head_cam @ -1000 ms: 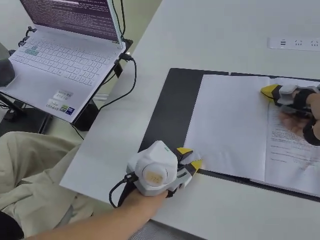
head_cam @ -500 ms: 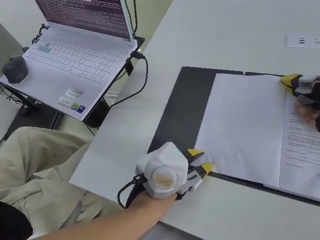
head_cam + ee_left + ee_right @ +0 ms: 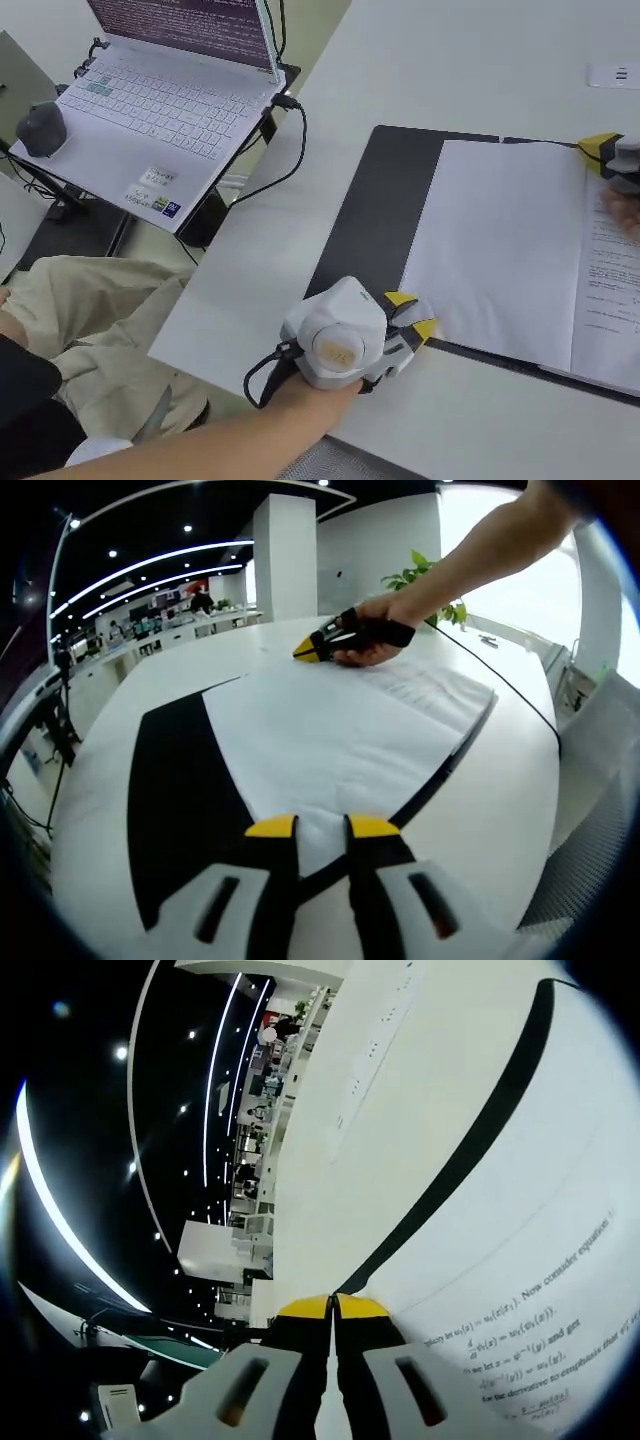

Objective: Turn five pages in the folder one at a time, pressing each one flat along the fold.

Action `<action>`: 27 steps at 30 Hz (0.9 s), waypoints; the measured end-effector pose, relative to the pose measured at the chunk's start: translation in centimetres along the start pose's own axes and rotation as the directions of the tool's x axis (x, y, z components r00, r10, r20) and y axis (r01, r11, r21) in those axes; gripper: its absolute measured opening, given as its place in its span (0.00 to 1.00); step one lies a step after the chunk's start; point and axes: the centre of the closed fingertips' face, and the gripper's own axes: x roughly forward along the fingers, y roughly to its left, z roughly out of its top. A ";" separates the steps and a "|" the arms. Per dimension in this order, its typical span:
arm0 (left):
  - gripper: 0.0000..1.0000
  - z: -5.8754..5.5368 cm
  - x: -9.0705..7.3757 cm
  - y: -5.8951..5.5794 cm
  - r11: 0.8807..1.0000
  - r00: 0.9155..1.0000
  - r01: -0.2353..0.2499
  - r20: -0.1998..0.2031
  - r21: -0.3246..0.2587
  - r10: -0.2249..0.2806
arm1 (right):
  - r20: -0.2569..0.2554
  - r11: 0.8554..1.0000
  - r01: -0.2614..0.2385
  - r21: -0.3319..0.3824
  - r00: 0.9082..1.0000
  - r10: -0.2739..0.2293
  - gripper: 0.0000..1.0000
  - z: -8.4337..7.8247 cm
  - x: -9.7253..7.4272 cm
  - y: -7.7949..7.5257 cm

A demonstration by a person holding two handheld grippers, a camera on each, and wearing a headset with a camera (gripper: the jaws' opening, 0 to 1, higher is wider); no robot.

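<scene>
Your black plastic folder [image 3: 370,210] lies open and flat on the white desk [image 3: 450,60], close to the desk's near edge and in from its near left corner. A blank white page [image 3: 500,250] lies flat over the folder's left half, leaving a broad strip of black cover bare towards the desk's left edge. The printed text page [image 3: 610,280] lies just beside it on the right. Your left tongs [image 3: 412,314] sit at the near edge of the folder, with the yellow tips spread a little. In the left gripper view these tongs [image 3: 322,827] straddle the near left corner of the blank page, and the paper shows in the gap between the tips. I cannot tell whether the tips touch the paper. Your right tongs [image 3: 600,147] sit at the far edge of the pages, near the fold. In the right gripper view their tips [image 3: 331,1306] are pressed together, with nothing between them, where the printed page meets the folder's black edge. A white power strip [image 3: 612,75] lies towards the desk's far edge. Off the desk's left edge, an open white laptop [image 3: 170,110] stands on a black stand with a dark mouse [image 3: 42,128] beside it. A black cable [image 3: 275,165] hangs from the laptop.
</scene>
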 end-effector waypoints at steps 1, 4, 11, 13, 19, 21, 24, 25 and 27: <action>0.16 0.0 0.0 0.0 1.000 1.000 0.000 0.000 -0.001 0.000 | -0.004 1.000 -0.001 -0.002 1.000 0.001 0.00 -0.1 -0.1 0.0; 0.16 0.0 0.0 0.0 1.000 1.000 0.001 -0.001 0.000 -0.001 | -0.024 1.000 -0.005 -0.011 1.000 0.004 0.00 -0.5 -0.5 -0.1; 0.16 0.1 0.0 0.0 1.000 1.000 0.003 -0.004 0.001 -0.003 | -0.070 1.000 -0.007 -0.016 0.998 0.005 0.00 -2.0 -1.5 -0.2; 0.16 0.1 0.0 0.0 1.000 1.000 0.003 -0.006 -0.002 -0.003 | -0.082 1.000 -0.007 -0.018 0.997 0.005 0.00 -2.5 -1.9 -0.3; 0.16 0.0 0.0 0.0 1.000 1.000 0.007 -0.009 0.007 -0.007 | -0.119 1.000 -0.014 -0.017 0.993 0.012 0.00 -4.0 -3.2 -0.5; 0.16 0.0 0.0 0.0 1.000 1.000 0.007 -0.009 0.007 -0.007 | -0.126 1.000 -0.017 -0.016 0.992 0.015 0.00 -4.4 -3.6 -0.5; 0.16 0.0 0.0 0.0 1.000 1.000 0.006 -0.007 0.004 -0.006 | -0.132 1.000 -0.018 -0.014 0.991 0.016 0.00 -4.8 -4.1 -0.6; 0.16 0.0 0.0 0.0 1.000 1.000 0.006 -0.008 0.004 -0.006 | -0.140 1.000 -0.019 -0.017 0.990 0.016 0.00 -5.0 -4.2 -0.6; 0.16 0.0 0.0 0.0 1.000 1.000 0.007 -0.009 0.007 -0.007 | -0.148 1.000 -0.023 -0.016 0.989 0.020 0.00 -5.5 -4.7 -0.7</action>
